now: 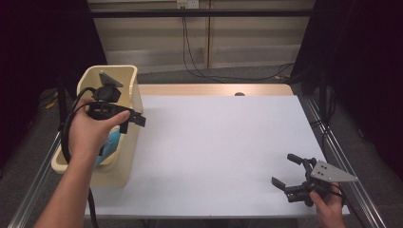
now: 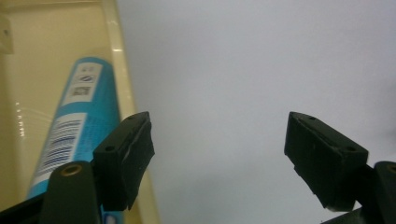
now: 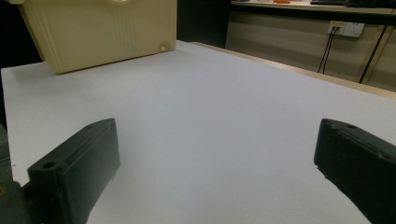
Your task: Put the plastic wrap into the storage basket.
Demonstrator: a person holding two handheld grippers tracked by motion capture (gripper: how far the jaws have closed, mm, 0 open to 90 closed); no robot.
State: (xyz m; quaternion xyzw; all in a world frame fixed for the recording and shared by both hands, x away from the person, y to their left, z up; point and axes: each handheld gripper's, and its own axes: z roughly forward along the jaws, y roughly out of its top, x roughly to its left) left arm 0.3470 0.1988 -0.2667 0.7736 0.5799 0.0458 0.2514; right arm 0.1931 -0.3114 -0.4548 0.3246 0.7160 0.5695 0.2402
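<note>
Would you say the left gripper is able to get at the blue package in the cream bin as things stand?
Probably yes: the left gripper is open at the rim of the cream bin, the blue package lies uncovered inside, and nothing blocks the way.

Left forearm (image 1: 66, 190) comes in from the bottom left, bare, angled up and slightly right. Left hand (image 1: 90, 130) wraps the left gripper (image 1: 135, 118) from below, thumb along its body; gripper held level, pointing right, grey plate on top, cable looping back beside the wrist. Its jaws stand apart with nothing between them. Right hand (image 1: 328, 204) low at the bottom right corner, only wrist and knuckles in frame. It holds the right gripper (image 1: 285, 171) pointing left, close over the surface, jaws spread wide, nothing between them.
</note>
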